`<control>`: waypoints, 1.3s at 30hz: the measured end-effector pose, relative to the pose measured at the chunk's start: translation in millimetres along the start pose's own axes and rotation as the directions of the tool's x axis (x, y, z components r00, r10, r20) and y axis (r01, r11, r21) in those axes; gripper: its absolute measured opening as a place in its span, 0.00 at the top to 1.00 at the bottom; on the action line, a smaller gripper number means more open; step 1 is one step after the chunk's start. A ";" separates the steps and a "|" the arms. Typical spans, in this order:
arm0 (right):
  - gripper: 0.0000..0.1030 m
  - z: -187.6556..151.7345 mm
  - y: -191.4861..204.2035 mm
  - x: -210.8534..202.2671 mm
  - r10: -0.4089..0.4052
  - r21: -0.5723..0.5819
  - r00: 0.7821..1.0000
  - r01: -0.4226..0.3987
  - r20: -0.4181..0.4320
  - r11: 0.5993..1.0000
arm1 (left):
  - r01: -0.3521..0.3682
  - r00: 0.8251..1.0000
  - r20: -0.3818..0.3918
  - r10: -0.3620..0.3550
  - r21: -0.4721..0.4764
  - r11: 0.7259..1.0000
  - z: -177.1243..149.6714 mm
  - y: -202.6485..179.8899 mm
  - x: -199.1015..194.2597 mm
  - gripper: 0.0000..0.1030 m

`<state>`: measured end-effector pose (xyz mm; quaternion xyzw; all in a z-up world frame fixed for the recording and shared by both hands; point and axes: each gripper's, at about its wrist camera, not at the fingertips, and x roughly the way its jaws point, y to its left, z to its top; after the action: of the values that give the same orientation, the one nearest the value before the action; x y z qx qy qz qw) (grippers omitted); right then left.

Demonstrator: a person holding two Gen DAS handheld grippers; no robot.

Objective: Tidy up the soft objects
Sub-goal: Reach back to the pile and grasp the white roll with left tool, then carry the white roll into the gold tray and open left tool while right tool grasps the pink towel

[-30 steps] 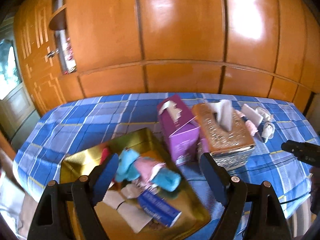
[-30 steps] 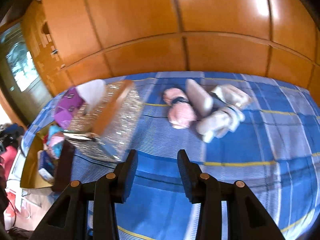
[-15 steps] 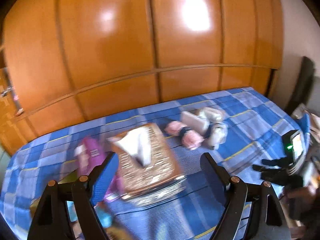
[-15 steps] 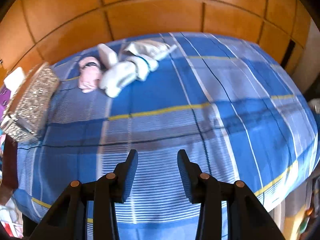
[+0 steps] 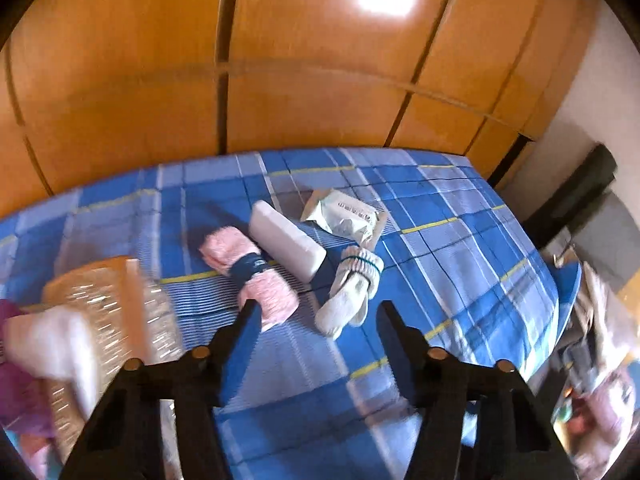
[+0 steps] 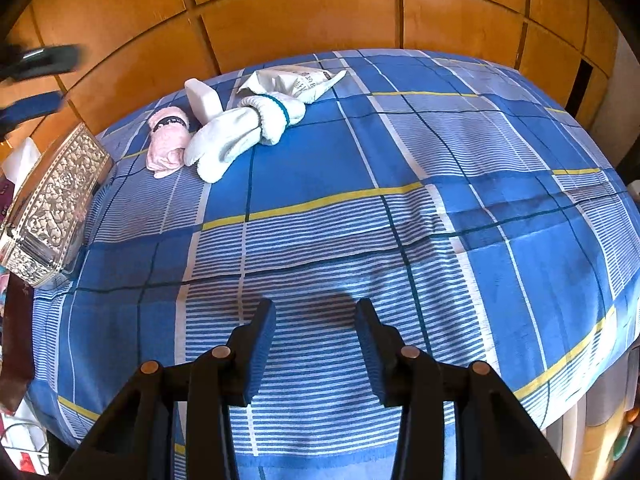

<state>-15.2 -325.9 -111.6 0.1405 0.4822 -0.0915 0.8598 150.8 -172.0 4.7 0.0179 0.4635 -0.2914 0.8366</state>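
The left gripper (image 5: pixel 316 312) hangs over the blue checked bedspread (image 5: pixel 460 264) with its 2 jaws at a middling gap; they have just been closing, and nothing sits between them. Its left fingertip overlaps the near end of the pink sock roll (image 5: pixel 250 268) in the view, though whether it touches cannot be told. The right gripper (image 6: pixel 316 318) hovers over bare bedspread (image 6: pixel 400 216), jaws narrowly apart and holding nothing.

Taking the pink sock roll as the landmark: it lies on the bedspread, bound by a dark band at its middle. Just to its right, touching or nearly so, lies a white oblong block (image 5: pixel 286 242). Beyond that block, further right, sits the white sock bundle (image 5: pixel 352 288) with a teal stripe at its cuff. Behind the bundle, toward the wooden wardrobe (image 5: pixel 320 80), rests a pale printed packet (image 5: pixel 346 218). To the left of the pink sock roll stands a silver embossed tissue box (image 6: pixel 56 204), blurred in the left wrist view, with a purple box (image 5: pixel 20 396) further left still.
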 end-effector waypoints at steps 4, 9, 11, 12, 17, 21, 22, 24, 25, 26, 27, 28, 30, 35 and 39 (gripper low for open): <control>0.58 -1.7 -0.1 -0.2 0.010 0.003 1.000 -0.010 0.013 1.000 | 0.014 0.997 -0.074 -0.022 -0.106 0.994 27.7 2.5 45.3 0.52; 0.48 -1.6 -4.8 -0.8 0.061 0.041 0.998 -0.062 0.023 0.997 | -0.030 0.989 -0.148 0.001 -0.194 0.981 56.6 10.5 94.3 0.45; 0.47 -0.9 -5.5 -0.9 0.072 0.054 0.997 -0.074 0.025 0.996 | -0.081 0.983 -0.179 0.043 -0.211 0.974 61.8 15.6 111.2 0.40; 0.47 -0.7 -5.9 -1.0 0.077 0.058 0.997 -0.078 0.025 0.995 | -0.096 0.980 -0.192 0.053 -0.218 0.971 64.0 18.5 119.0 0.40; 0.46 0.1 -9.2 -0.8 0.100 0.078 0.995 -0.102 0.030 0.992 | -0.130 0.964 -0.254 0.079 -0.194 0.972 71.4 22.5 150.4 0.62; 0.46 -0.3 -9.7 -0.2 0.104 0.075 0.994 -0.107 0.036 0.991 | -0.132 0.968 -0.228 0.102 -0.118 0.984 68.4 17.2 149.6 0.74; 0.46 -0.5 -9.4 0.1 0.104 0.071 0.994 -0.107 0.040 0.992 | -0.118 0.971 -0.219 0.094 -0.101 0.988 67.5 15.5 145.6 0.77; 0.46 -1.0 -8.6 0.4 0.101 0.066 0.994 -0.104 0.044 0.992 | -0.107 0.979 -0.184 0.093 -0.069 0.992 66.0 12.3 131.1 0.77; 0.46 -1.0 -7.6 0.5 0.096 0.062 0.994 -0.099 0.044 0.993 | -0.095 0.982 -0.172 0.083 -0.066 0.993 65.8 12.8 124.7 0.77; 0.46 -1.3 -6.8 0.4 0.092 0.058 0.995 -0.094 0.044 0.994 | -0.078 0.985 -0.162 0.067 -0.067 0.995 64.9 14.3 116.6 0.77; 0.46 -1.7 -6.6 0.3 0.089 0.055 0.995 -0.091 0.044 0.994 | -0.071 0.986 -0.156 0.060 -0.065 0.995 64.3 16.1 111.4 0.77; 0.46 -1.9 -5.6 0.4 0.084 0.051 0.995 -0.086 0.045 0.995 | -0.065 0.987 -0.152 0.055 -0.059 0.996 64.9 17.2 108.0 0.77; 0.46 -2.5 -2.9 0.6 0.070 0.038 0.997 -0.072 0.045 0.997 | -0.062 0.989 -0.139 0.055 -0.047 0.997 64.6 19.2 97.2 0.77; 0.46 -4.0 1.8 0.9 0.046 0.011 0.998 -0.046 0.043 0.999 | -0.083 0.993 -0.095 0.074 -0.089 0.993 78.5 37.6 73.7 0.77; 0.46 -5.1 3.7 0.9 0.034 0.000 0.998 -0.034 0.043 0.999 | -0.111 0.993 -0.043 0.106 -0.145 0.983 94.8 60.7 48.3 0.77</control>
<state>-17.8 -320.8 -114.3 0.1472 0.4609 -0.0801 0.8715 273.3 -172.8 6.2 -0.0137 0.4965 -0.2099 0.8422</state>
